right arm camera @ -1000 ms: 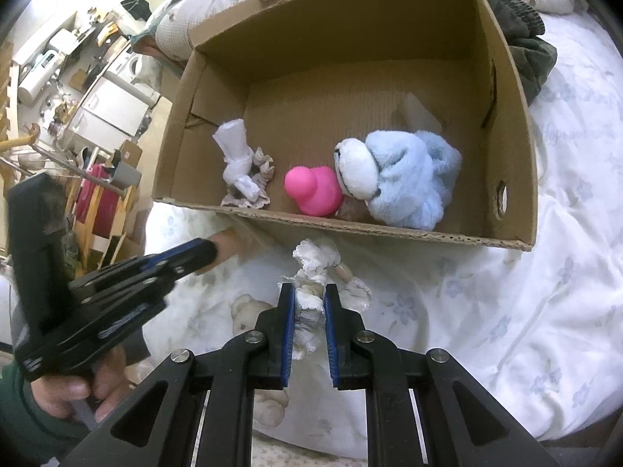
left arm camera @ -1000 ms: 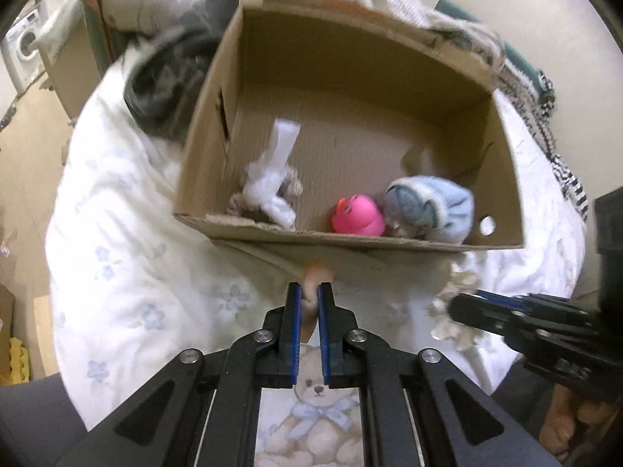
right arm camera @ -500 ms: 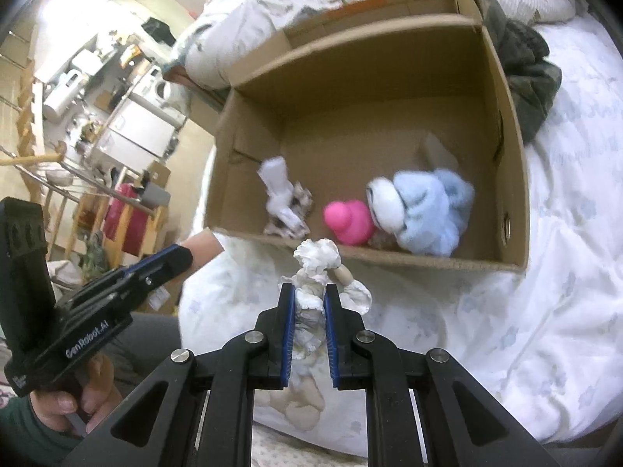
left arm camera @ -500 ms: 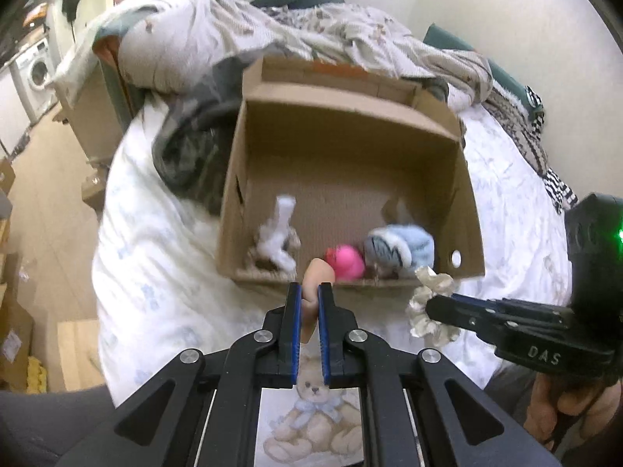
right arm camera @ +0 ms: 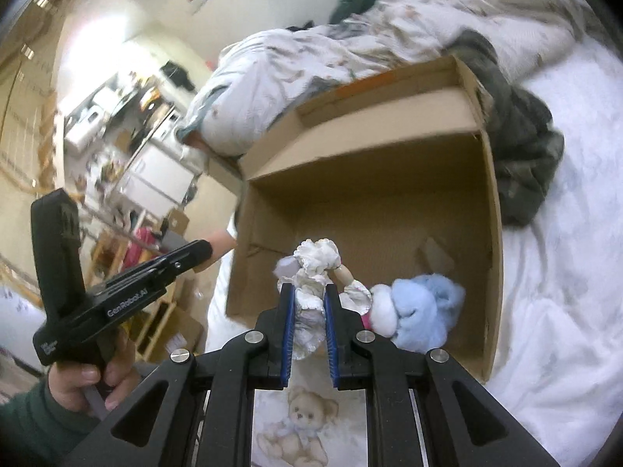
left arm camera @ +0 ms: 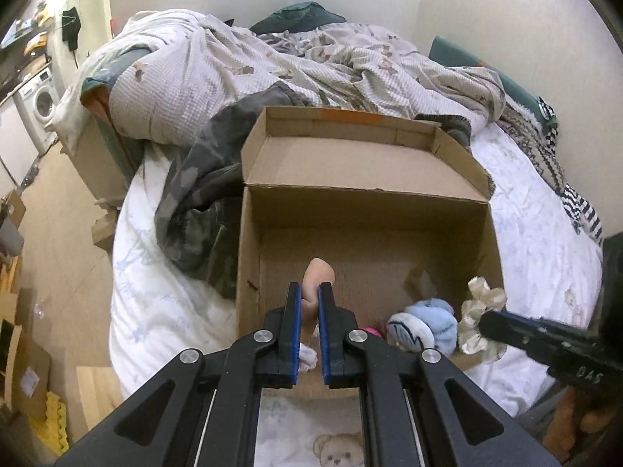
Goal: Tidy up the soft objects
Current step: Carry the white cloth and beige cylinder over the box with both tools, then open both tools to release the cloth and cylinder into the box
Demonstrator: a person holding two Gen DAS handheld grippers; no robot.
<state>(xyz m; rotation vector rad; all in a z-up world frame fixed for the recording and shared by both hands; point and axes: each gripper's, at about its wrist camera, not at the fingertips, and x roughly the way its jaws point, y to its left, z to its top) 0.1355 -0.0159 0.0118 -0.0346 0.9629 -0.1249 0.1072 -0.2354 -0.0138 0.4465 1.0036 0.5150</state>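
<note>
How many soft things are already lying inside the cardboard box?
3 that show: a blue plush at the near right, a pink toy beside it, and a white cloth bit behind the left fingers. The grippers may hide more.

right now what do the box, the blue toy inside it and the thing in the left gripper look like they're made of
Cardboard box: brown corrugated board, matte; fluted ribbing shows on the floor.
Blue plush toy: fuzzy pile fabric, pale blue with a white patch, probably stuffed.
Peach-coloured piece pinched in the left gripper: smooth, even skin tone with a slight sheen, maybe soft rubber or vinyl; I can't tell which.
</note>
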